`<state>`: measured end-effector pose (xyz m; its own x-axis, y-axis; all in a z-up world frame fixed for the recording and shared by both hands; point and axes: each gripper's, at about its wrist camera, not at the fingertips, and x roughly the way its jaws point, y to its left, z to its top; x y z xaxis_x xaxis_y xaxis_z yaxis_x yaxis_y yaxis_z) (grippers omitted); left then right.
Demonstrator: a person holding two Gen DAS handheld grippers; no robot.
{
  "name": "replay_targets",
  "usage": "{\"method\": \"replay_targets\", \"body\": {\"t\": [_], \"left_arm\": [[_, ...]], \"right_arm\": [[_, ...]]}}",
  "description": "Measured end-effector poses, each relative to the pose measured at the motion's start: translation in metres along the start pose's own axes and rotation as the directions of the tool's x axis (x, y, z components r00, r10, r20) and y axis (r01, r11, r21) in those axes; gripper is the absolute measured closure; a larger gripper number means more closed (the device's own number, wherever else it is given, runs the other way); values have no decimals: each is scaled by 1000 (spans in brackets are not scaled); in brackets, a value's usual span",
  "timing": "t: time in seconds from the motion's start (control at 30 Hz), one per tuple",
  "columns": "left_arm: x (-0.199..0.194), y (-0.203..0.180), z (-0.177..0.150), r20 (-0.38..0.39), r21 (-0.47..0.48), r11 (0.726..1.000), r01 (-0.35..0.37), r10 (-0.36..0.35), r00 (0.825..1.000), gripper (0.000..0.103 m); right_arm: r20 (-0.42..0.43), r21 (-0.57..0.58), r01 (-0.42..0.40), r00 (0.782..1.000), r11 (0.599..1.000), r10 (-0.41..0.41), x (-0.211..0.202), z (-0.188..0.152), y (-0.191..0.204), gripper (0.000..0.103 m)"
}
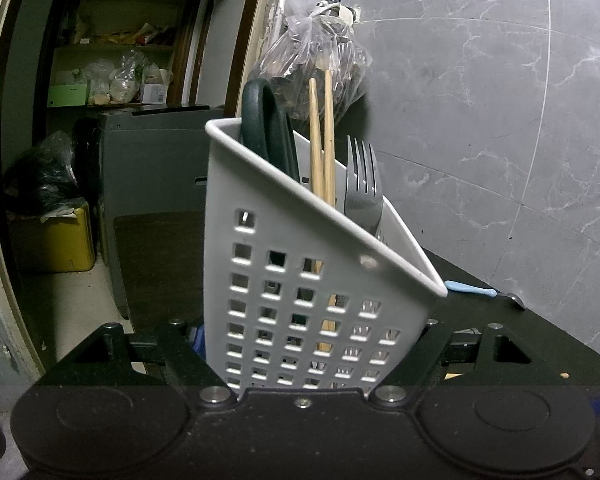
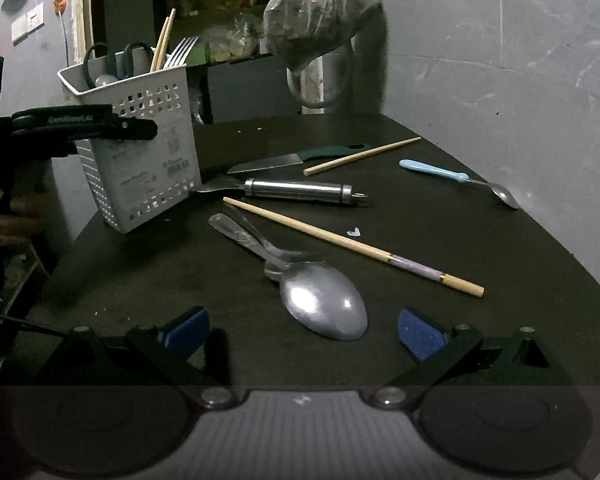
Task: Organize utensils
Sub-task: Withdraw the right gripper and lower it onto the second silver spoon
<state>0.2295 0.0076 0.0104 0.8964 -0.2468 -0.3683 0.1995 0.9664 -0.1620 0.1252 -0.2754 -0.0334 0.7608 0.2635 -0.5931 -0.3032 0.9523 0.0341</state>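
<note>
My left gripper is shut on a white perforated utensil basket, which stands near the left edge of the dark table. The basket holds dark green scissors, two chopsticks and a grey fork. My right gripper is open, low over the table. A large metal spoon lies just ahead of its blue pads, its bowl nearest. Loose on the table lie a long chopstick, a steel-handled tool, a knife, a second chopstick and a blue-handled small spoon.
A clear plastic bag hangs at the back against the grey marbled wall. Beyond the table's left edge is a doorway with cluttered shelves, a grey cabinet and a yellow box. A hand holds the left gripper.
</note>
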Motion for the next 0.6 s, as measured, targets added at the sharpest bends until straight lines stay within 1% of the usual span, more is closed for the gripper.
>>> {"method": "replay_targets", "body": {"t": [0.23, 0.3, 0.37, 0.43, 0.53, 0.6], "left_arm": [[0, 0, 0, 0, 0, 1000, -1, 1, 1000, 22], [0, 0, 0, 0, 0, 1000, -1, 1, 1000, 22], [0, 0, 0, 0, 1, 1000, -1, 1, 1000, 22], [0, 0, 0, 0, 0, 1000, -1, 1, 1000, 22], [0, 0, 0, -1, 0, 1000, 0, 0, 1000, 22], [0, 0, 0, -1, 0, 1000, -1, 1, 1000, 22]], "right_arm": [[-13, -56, -13, 1000, 998, 12, 6, 10, -2, 2], [-23, -66, -21, 1000, 998, 20, 8, 12, -2, 11], [-30, -77, -18, 999, 997, 15, 10, 12, -1, 17], [-25, -78, -24, 999, 997, 22, 9, 12, 0, 19], [-21, -79, -27, 999, 996, 26, 7, 11, 0, 29], [-30, -76, -33, 999, 997, 31, 4, 12, 1, 43]]}}
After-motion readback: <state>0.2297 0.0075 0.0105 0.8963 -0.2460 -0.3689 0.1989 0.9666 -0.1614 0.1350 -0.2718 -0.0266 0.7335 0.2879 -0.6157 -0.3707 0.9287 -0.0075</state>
